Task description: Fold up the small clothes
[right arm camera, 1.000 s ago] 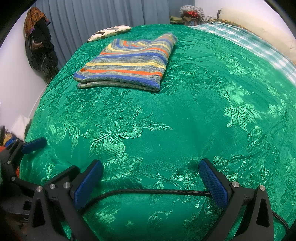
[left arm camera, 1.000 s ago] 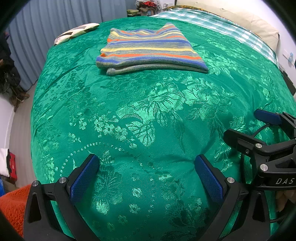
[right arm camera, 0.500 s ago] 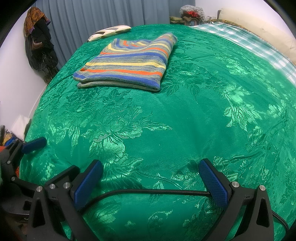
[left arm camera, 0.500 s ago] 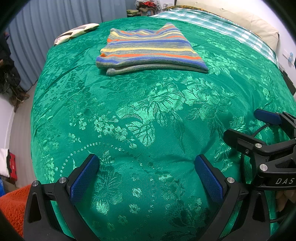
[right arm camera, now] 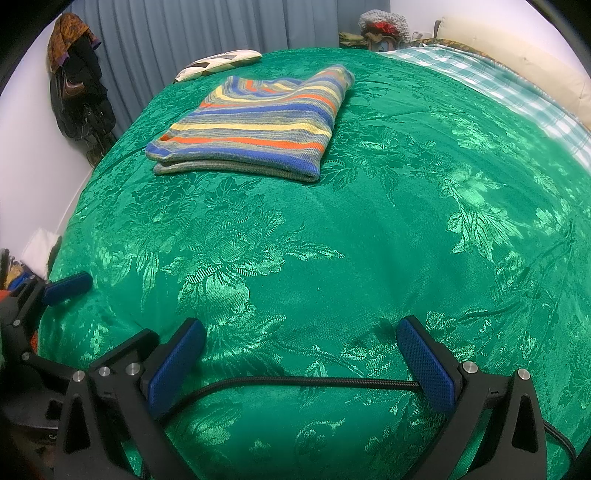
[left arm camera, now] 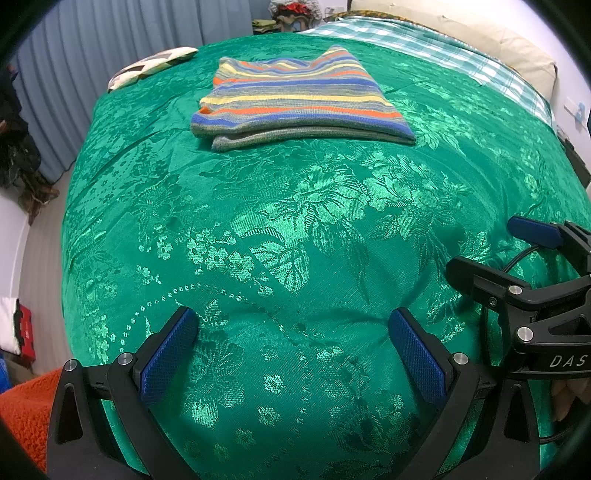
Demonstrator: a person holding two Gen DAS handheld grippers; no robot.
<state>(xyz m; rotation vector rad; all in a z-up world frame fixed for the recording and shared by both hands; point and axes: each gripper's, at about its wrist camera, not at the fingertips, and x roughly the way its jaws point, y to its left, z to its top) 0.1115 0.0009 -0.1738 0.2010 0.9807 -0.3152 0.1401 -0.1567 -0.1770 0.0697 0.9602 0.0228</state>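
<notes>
A big green bedspread (left arm camera: pixel 295 229) with shiny flowers covers the bed. The striped sweater (left arm camera: pixel 295 99) lies folded flat on it, far from both tools. Near the front edge, the left gripper (left arm camera: pixel 290 328) sits wide open and holds nothing. The right gripper (right arm camera: pixel 301 332) is wide open too, empty, with a black cable (right arm camera: pixel 295 380) running across between its fingers.

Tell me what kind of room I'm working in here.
Most likely a bedroom at home. The work surface is a bed with a green floral cover, a pillow lies at its head, and curtains hang behind. A folded striped sweater lies on the bed.
</notes>
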